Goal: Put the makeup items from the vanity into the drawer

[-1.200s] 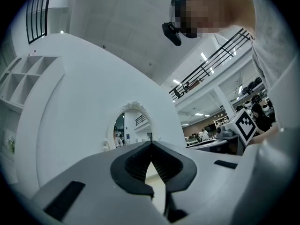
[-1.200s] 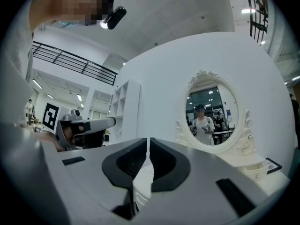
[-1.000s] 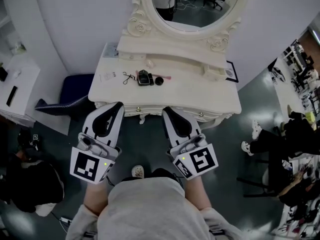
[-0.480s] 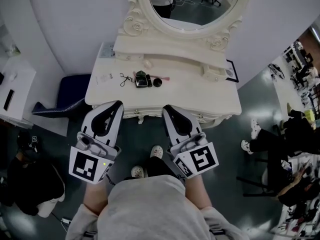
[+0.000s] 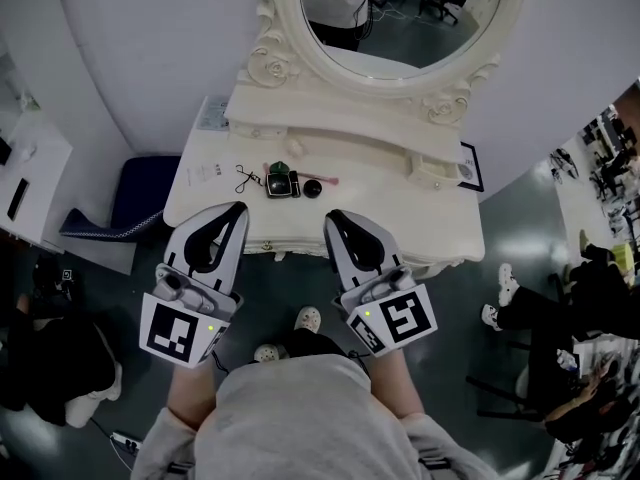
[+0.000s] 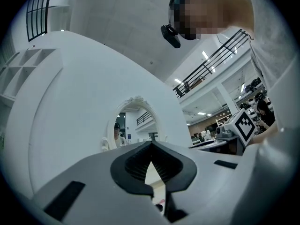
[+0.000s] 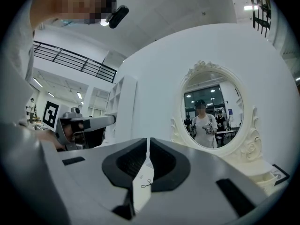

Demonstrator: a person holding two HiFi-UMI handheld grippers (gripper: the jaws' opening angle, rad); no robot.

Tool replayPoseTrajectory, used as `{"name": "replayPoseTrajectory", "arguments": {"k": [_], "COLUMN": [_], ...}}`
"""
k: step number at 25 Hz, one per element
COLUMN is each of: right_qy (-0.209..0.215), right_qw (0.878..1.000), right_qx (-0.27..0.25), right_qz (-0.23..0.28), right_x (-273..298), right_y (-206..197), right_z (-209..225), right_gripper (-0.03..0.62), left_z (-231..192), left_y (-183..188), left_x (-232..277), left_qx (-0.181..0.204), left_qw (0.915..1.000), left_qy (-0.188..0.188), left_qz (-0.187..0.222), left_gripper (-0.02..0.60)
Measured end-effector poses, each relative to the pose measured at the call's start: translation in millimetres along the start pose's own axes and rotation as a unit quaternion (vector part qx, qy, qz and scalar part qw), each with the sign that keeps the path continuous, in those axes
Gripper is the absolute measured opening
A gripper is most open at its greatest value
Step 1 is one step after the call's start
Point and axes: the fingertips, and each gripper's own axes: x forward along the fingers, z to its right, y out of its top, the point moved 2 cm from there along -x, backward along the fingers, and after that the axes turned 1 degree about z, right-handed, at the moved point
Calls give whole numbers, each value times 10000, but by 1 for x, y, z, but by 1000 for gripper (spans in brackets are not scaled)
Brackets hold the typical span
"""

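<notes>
The white vanity (image 5: 400, 203) with an oval mirror (image 5: 410, 13) stands in front of me. On its top lie a dark square compact (image 5: 283, 185), a round black pot (image 5: 312, 188), a pink stick (image 5: 329, 180), a small green item (image 5: 279, 169) and a thin black wire clip (image 5: 247, 179). My left gripper (image 5: 237, 209) and right gripper (image 5: 331, 218) hover at the vanity's front edge, both shut and holding nothing. The left gripper (image 6: 151, 145) and the right gripper (image 7: 147, 140) show closed tips in their own views. The drawer front is hidden under the tabletop edge.
A blue seat (image 5: 140, 193) stands left of the vanity, beside a white desk (image 5: 30, 163). A framed card (image 5: 470, 166) and a small box (image 5: 432, 171) sit on the vanity's right. A paper (image 5: 208, 173) lies at its left. People stand at the right.
The vanity has drifted lower and closer in the head view as I step toward it. Both grippers keep their place and stay shut.
</notes>
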Motion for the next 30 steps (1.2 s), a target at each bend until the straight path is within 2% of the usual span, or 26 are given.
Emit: {"name": "replayPoseTrajectory", "arguments": {"k": [10, 20, 27, 30], "right_qy": [225, 536, 781, 834], "right_qw": [9997, 9985, 9967, 9961], "right_qx": [86, 135, 235, 286], "right_qz": [6, -25, -65, -87], "right_x": [24, 43, 51, 55], "right_y": [-6, -13, -25, -29], "right_z": [53, 92, 113, 119], "right_gripper": [34, 32, 33, 32], "left_z": [-3, 0, 11, 12], "left_y": [-19, -26, -50, -55], "left_x": [50, 88, 99, 102], "left_qx": [-5, 79, 259, 277], "left_qw": [9996, 9989, 9966, 9958], "left_qy": [213, 432, 440, 486], "left_qz": [-163, -162, -641, -729], "left_gripper": [14, 13, 14, 14]}}
